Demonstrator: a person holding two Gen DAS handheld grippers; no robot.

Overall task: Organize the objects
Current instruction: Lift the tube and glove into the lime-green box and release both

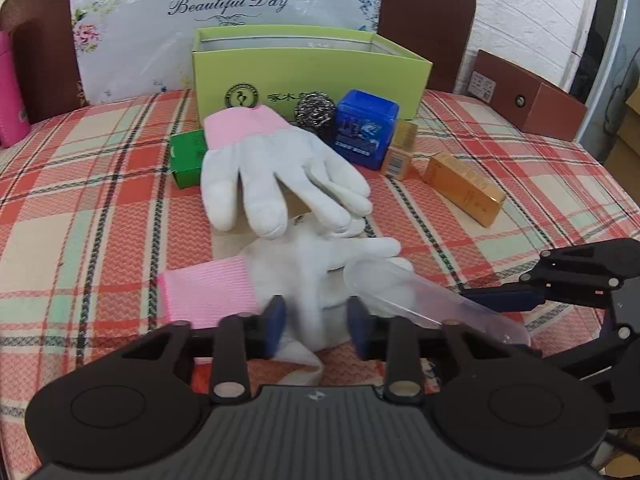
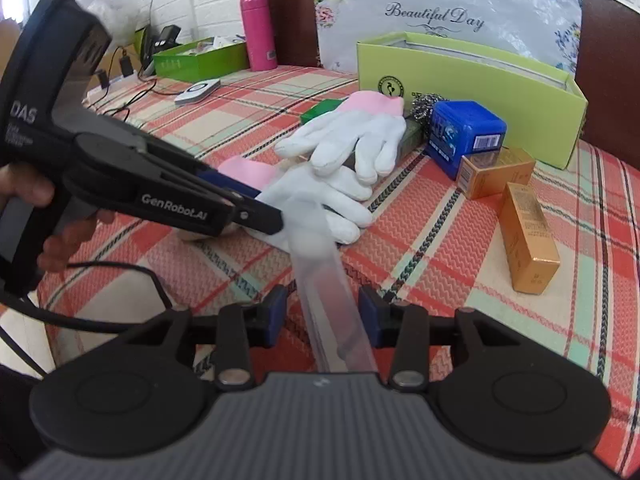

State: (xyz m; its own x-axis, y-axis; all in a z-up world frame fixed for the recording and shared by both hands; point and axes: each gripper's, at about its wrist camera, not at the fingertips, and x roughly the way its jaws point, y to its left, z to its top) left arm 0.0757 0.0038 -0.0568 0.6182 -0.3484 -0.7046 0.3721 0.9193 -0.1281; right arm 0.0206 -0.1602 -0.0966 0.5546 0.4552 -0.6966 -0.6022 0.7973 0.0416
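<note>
The left gripper (image 1: 316,330) hangs low over the near glove (image 1: 288,280), which lies flat on the checked tablecloth (image 1: 100,208) towards the near edge, pink cuff pointing left. Its jaws stand partly open astride the glove's white palm, and the pads seem clear of the cloth, though blur there makes that uncertain. The right gripper (image 2: 323,320) has a clear plastic strip (image 2: 328,292) running between its half-open jaws; whether the pads actually pinch it cannot be told. The strip's far end lies over the glove's fingers, probably to steady or flatten it while the other claw works.

The second glove (image 1: 276,176) sprawls over a green box (image 1: 186,158) further in, fingers draped towards the first. Behind it, along the far edge, waits the open lime-green box (image 1: 312,68) (the likely home for everything). A steel scourer (image 1: 315,112), a blue tub (image 1: 366,132) and gold cartons (image 1: 464,188) crowd its front wall, not yet put away.
</note>
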